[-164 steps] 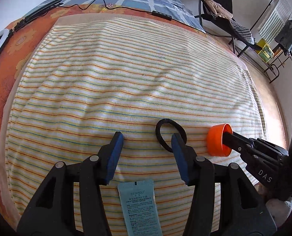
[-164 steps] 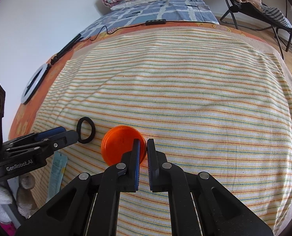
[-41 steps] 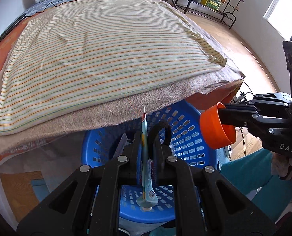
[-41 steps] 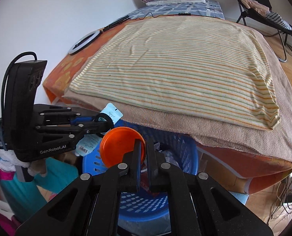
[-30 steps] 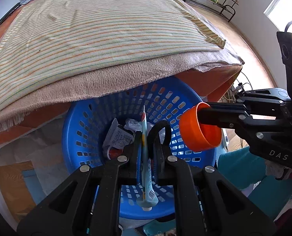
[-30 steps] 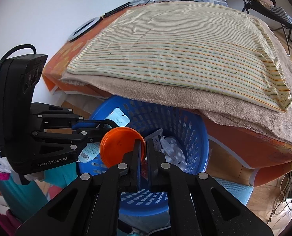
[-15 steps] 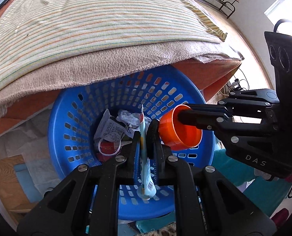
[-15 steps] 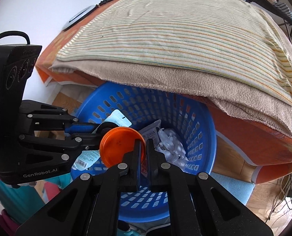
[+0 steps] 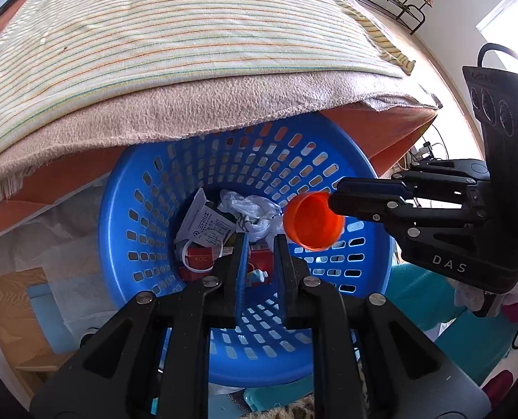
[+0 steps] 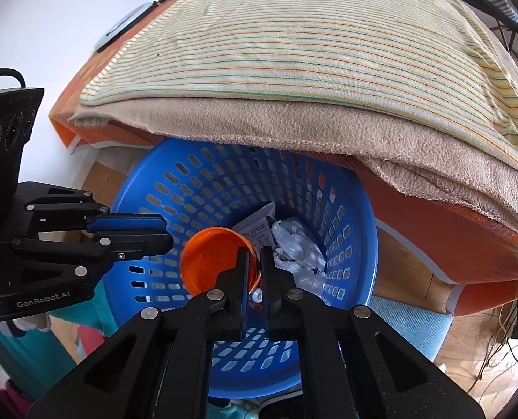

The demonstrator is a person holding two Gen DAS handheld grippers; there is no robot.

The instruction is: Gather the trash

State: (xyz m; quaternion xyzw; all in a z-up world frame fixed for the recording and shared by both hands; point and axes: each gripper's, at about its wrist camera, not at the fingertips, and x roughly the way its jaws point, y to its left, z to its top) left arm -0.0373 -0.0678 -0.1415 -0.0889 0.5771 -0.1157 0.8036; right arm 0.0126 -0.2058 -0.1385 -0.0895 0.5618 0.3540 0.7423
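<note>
Orange and round, the plastic lid [image 10: 217, 262] hangs over the middle of the round blue plastic basket [image 10: 356, 230] with holes in its sides. The right gripper [image 10: 253, 262] has the lid's rim between its two black fingers, and those fingers are starting to part. The lid's rim is in the gap, but I cannot tell if the pads press on it. In the left wrist view the same lid [image 9: 313, 221] sits at the tip of the right gripper [image 9: 332, 200], tipped so its hollow side shows.

The left gripper [image 9: 259, 244] points down into the basket [image 9: 119, 216] too. Its jaws are opening and nothing is between them. From the right wrist view it [image 10: 161, 232] comes in from the left, just beside the lid.

Down in the bottom of the basket lie a white printed packet [image 9: 206, 225], a crumpled white plastic bag [image 9: 252, 209], a red box [image 9: 198, 262] with a white ring on it, and a small pale blue tube [image 9: 257, 276].

Above the basket hangs the edge of a tan fuzzy blanket [image 10: 294, 125]. On top of it lies a cream towel with thin orange and green stripes [image 10: 294, 35]. An orange sheet [image 10: 451, 244] covers the bed side below.
</note>
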